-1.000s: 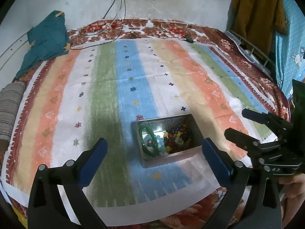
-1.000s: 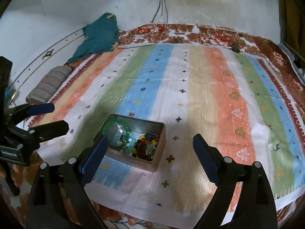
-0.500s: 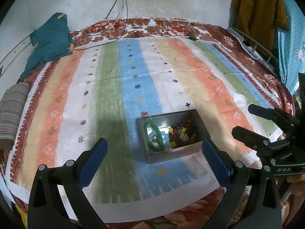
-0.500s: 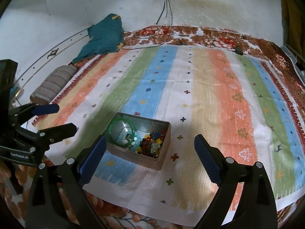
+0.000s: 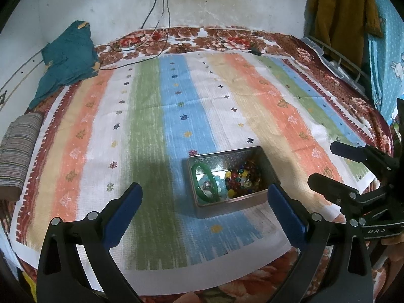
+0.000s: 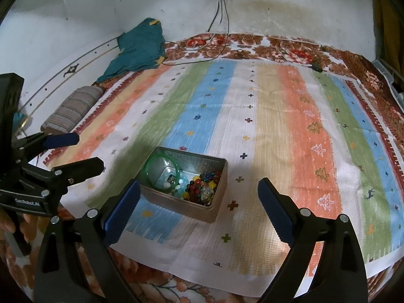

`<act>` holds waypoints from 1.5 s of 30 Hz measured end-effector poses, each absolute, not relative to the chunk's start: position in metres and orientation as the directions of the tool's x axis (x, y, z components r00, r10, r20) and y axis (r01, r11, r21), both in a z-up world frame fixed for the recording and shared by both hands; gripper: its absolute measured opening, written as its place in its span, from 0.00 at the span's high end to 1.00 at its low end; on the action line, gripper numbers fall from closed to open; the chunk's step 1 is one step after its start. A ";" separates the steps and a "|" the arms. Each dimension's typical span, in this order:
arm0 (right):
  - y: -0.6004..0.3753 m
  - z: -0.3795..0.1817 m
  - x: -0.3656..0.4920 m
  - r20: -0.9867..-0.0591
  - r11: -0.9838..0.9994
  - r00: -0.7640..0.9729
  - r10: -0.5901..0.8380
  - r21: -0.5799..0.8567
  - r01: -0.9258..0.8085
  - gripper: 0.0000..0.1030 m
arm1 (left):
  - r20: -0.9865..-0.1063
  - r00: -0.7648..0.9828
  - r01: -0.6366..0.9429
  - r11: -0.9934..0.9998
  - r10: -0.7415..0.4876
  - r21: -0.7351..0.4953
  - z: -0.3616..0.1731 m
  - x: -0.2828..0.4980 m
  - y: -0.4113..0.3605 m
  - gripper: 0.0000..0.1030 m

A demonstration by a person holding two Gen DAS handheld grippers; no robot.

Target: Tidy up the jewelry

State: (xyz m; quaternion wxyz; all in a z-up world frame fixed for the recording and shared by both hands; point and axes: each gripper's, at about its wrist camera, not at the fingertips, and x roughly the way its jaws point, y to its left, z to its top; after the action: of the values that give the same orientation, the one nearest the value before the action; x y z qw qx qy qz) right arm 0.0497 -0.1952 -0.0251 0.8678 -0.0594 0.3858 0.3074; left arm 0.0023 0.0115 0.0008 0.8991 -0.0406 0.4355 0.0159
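the left gripper [image 5: 203, 203] is hanging low over the near edge of a bed, its blue-padded fingers spread wide apart and holding nothing. the right gripper [image 6: 198, 202] is doing the same beside it, jaws apart and empty.

just ahead of both, a metal tin [image 5: 234, 203] is sitting on the cloth [image 5: 151, 131] with no lid showing. all the jewelry is lying inside it: a green bangle [image 5: 202, 184] is leaning against the left wall, pale blue beads [image 5: 219, 183] are resting beside it, and a tangle of red, yellow and dark beads [image 5: 240, 179] is filling the right half. nothing is lying out on the cloth, so the scene is fitting either a tin waiting to be sorted or one already filled.

for any pick from the tin, the bangle is looking easiest: pinching its raised rim from above, slowly, would keep the fingers off the tin wall. the loose strands are likely to snag or drag neighbours along (they seem knotted together, though it is hard to tell).

the cloth is striped in green, blue, white, tan and orange, lying fairly flat over a floral blanket [image 6: 252, 44]. farther off, a striped bolster [image 5: 17, 151] is lying at the left, a teal garment [image 5: 68, 60] is crumpled near the wall, and cables [image 5: 161, 12] are hanging from a socket on the stained white wall. a mustard garment [image 5: 341, 12] is hanging at the far right.
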 end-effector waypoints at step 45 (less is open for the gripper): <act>-0.200 -0.019 0.049 -0.696 0.800 0.518 0.497 0.136 -0.584 0.08 | -0.767 0.640 -0.016 0.998 -0.041 -0.066 0.004 -0.007 0.004 0.06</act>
State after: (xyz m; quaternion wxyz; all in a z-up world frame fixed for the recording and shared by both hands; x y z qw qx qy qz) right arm 0.0495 -0.1997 -0.0188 0.8693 -0.0574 0.3799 0.3108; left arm -0.0073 0.0043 0.0038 0.9049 -0.0333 0.4243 -0.0069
